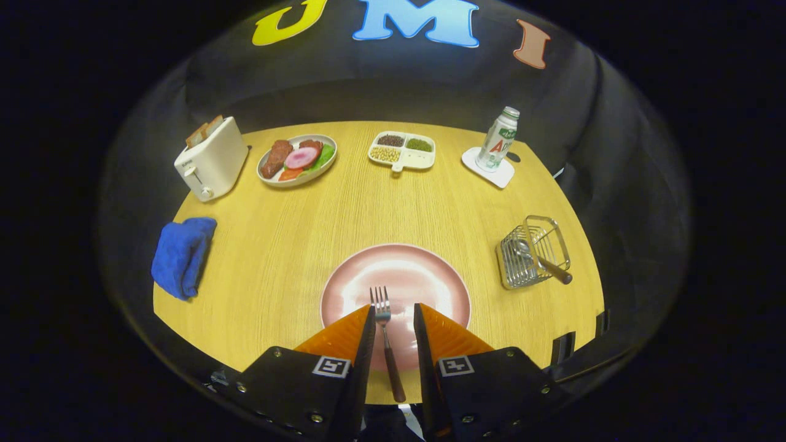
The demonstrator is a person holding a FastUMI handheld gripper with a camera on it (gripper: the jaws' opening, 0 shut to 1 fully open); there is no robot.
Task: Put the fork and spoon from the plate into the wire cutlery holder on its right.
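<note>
Gripper view: we saw the gripper [394,319] poised over the near edge of the round wooden desk [276,245], its two fingers [344,334] spread apart with a clear gap between them. In that gap lay the metal fork with a dark brown handle [385,341], tines pointing toward the far edge, handle running back toward us. Neither finger pressed on the fork as far as we could tell, so the gripper was released rather than grasping. The fork rested on the round pink plate [430,276], which sat at the middle of the near edge, just ahead of the fingers and partly beneath them.

Toward the right edge of the desk, apart from the plate, stood the silver wire cutlery holder [522,270]. A spoon with a brown handle [543,261] already lay in it, its handle sticking out over the rim toward the right edge.

Near the left edge we noted a crumpled blue cloth [183,255]. At the far left corner stood a white toaster with bread slices in its slots [212,158]. Along the far edge came an oval dish of meat and vegetables [297,161], then a white divided tray holding beans and grains [402,150], and at the far right a white bottle with a green label [498,140] upright on a white square coaster [494,173].
</note>
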